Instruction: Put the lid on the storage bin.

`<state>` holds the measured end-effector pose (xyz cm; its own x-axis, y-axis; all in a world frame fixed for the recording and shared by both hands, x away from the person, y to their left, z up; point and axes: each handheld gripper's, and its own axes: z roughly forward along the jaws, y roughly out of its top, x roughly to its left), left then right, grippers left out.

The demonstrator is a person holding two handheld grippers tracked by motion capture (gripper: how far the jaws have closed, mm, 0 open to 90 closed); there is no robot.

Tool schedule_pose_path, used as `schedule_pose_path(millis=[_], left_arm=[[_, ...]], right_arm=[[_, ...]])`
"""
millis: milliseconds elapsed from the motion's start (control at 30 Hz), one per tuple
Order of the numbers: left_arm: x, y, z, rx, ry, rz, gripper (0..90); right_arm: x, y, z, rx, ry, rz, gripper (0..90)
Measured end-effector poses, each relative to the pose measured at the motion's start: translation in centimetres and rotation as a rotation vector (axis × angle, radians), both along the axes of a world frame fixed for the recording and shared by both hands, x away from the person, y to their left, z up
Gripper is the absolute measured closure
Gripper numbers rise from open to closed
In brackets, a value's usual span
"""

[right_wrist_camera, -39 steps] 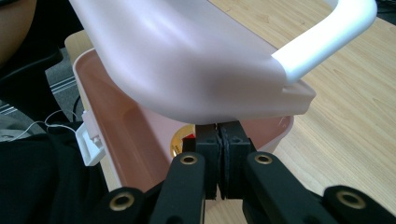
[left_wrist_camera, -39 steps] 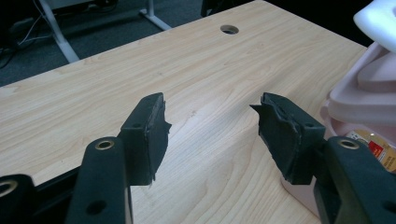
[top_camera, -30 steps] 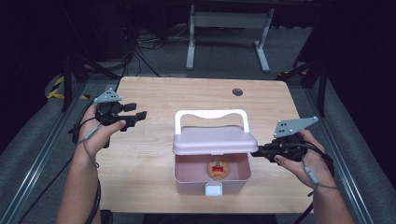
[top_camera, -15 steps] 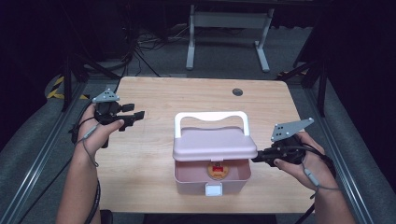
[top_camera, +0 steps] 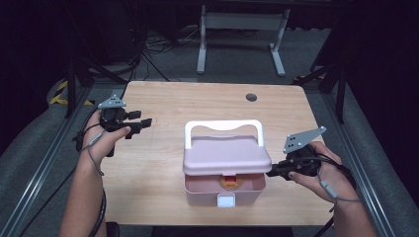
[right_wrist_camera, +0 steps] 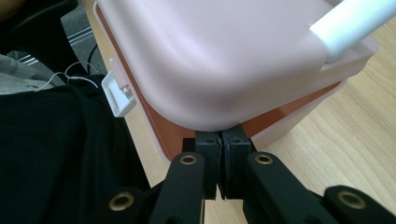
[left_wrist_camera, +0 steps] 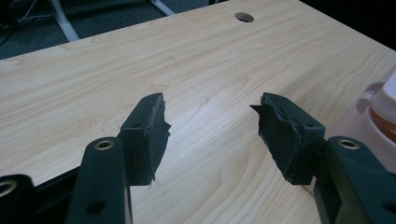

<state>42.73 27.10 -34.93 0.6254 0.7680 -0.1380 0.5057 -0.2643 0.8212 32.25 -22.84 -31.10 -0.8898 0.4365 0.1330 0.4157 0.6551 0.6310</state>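
No readable writing anywhere on the pink box, just a round orange-and-red blob inside that's too small to make out.

High view: the box sits on the wooden table, toward the near edge, white handle standing up behind the lid. The lid is propped up at the front, so you can see into the box, and a white latch hangs at its front wall. The right gripper is at the box's right side, tips against the lid's lower corner, hand wrapped around the grip. The left gripper hovers well left of the box, pointing toward it.

Left gripper view: jaws released, wide apart, bare table between them, the box just peeking in at the right edge.

Right gripper view: jaws clenched together, tips wedged under the lid's rim, above the box's orange-brown inside. Latch is off to the left.
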Motion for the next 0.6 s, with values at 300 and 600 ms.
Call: schedule_pose_path(millis=[300,600], left_arm=[[0.03,0.27,-0.12,-0.008,0.010,0.004,41.3],[0.05,0.42,-0.19,-0.009,0.016,0.005,40.9]], right_arm=[[-0.21,0.26,-0.28,-0.049,0.037,0.026,87.7],[-0.39,0.41,-0.50,-0.082,0.066,0.038,87.7]])
